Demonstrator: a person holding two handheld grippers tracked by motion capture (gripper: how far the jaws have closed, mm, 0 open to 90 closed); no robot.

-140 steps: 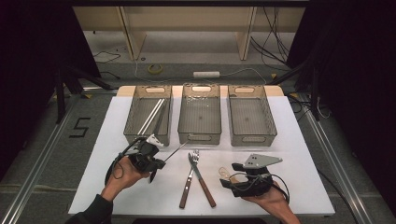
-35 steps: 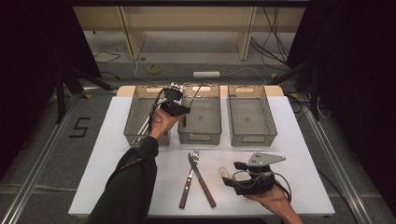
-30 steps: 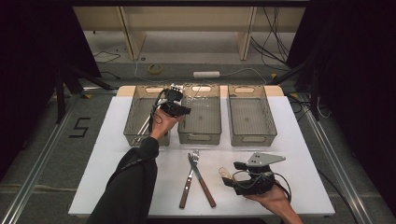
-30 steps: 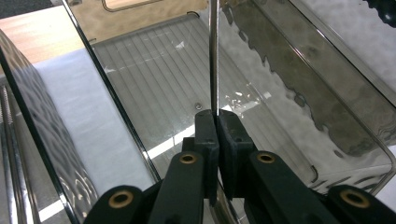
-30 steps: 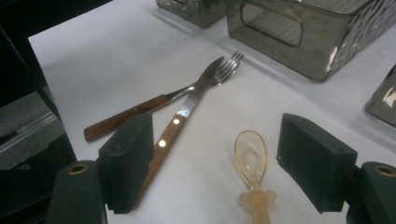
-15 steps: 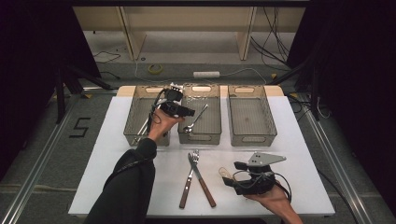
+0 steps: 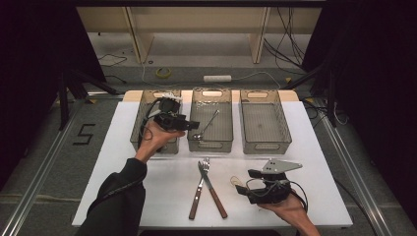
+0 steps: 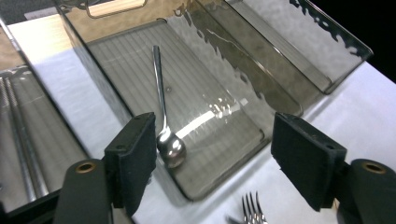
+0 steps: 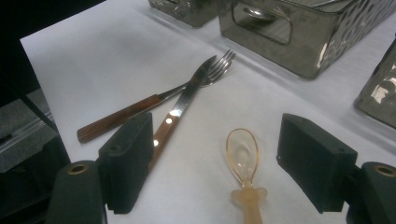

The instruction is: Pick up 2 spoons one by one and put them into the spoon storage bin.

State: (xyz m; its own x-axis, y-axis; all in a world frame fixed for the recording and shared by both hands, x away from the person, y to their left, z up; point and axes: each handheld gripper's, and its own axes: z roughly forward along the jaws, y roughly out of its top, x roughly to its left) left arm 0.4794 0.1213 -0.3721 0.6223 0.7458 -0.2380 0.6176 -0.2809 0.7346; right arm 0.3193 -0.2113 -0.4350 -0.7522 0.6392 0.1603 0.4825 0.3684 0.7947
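My left gripper (image 7: 191,126) hovers over the gap between the left bin (image 7: 139,133) and the middle bin (image 7: 211,146). It is open, its jaws have just been opening, and nothing is between its pads (image 8: 135,158). Beneath it a metal spoon (image 7: 206,125) lies on the floor of the middle bin (image 8: 210,79), bowl (image 8: 171,150) toward me. My right gripper (image 7: 246,181) rests open at the front right of the table. A clear amber plastic spoon (image 9: 243,151) lies on the white tabletop between its jaws (image 9: 217,135), untouched.
A wooden-handled fork (image 7: 199,184) and knife (image 7: 212,186) lie crossed at the front middle of the table; the right gripper view shows the fork (image 9: 154,100) and knife (image 9: 184,100) just left of its jaws. The right bin (image 7: 265,147) is bare. Thin metal rods (image 8: 14,116) lie in the left bin.
The metal spoon has left my left gripper and now lies in the middle bin. That gripper has opened and drawn back to the left. The right hand has stayed put.
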